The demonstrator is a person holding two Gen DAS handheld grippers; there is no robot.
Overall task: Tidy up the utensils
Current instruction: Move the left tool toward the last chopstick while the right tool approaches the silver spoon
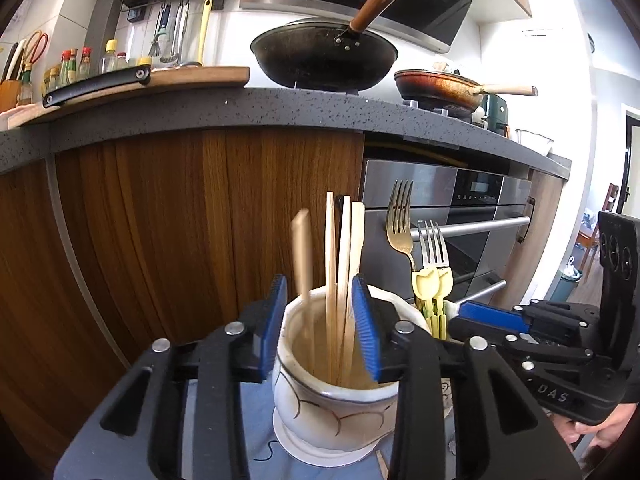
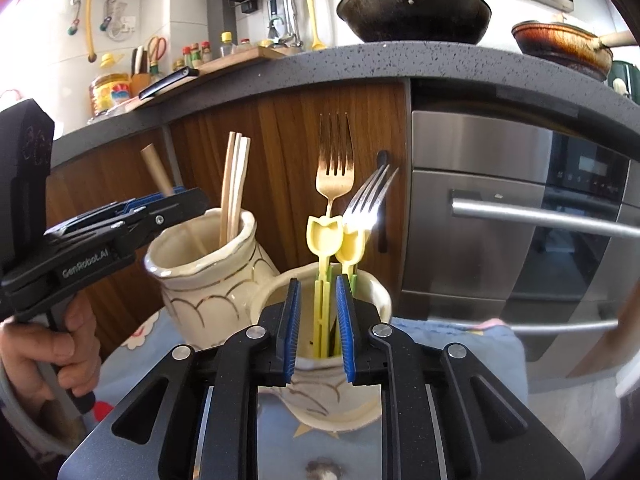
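Two cream cups stood side by side on a blue cloth (image 2: 496, 344) before a wooden cabinet (image 1: 160, 220). Left cup (image 1: 332, 412) held chopsticks (image 1: 338, 248), one blurred and leaning apart from the rest. Left claw (image 1: 320, 328) hung over this cup's mouth, jaws apart and gripping nothing, the upright chopsticks seen between them. Right cup (image 2: 376, 292) held forks (image 2: 334, 160) with yellow tulip handles. Right claw (image 2: 318, 328) sat at its rim, jaws slightly apart, flanking the yellow handles without visible contact
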